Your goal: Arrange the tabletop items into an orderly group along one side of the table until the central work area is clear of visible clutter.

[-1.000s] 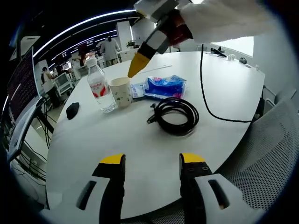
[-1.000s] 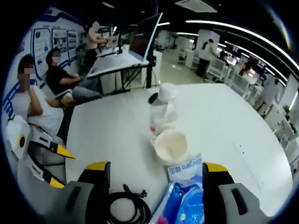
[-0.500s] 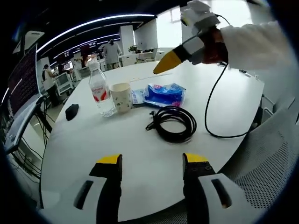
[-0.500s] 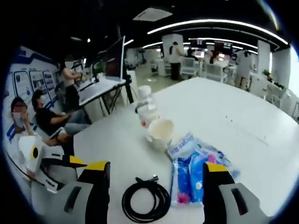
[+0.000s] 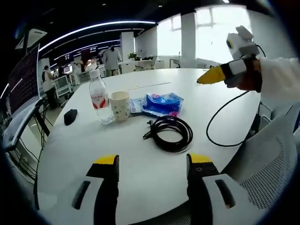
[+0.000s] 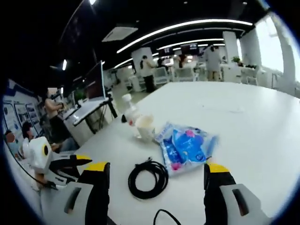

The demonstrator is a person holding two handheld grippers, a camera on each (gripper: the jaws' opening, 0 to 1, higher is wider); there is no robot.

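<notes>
mesh chair (image 5: 274,154) | monitor (image 6: 96,79) | standing people (image 6: 149,72) | ceiling lights (image 6: 187,24)

The right gripper (image 5: 206,78) has pulled back from above the paper cup (image 5: 120,105) to well off to its side, away from the table (image 5: 140,159).
</notes>
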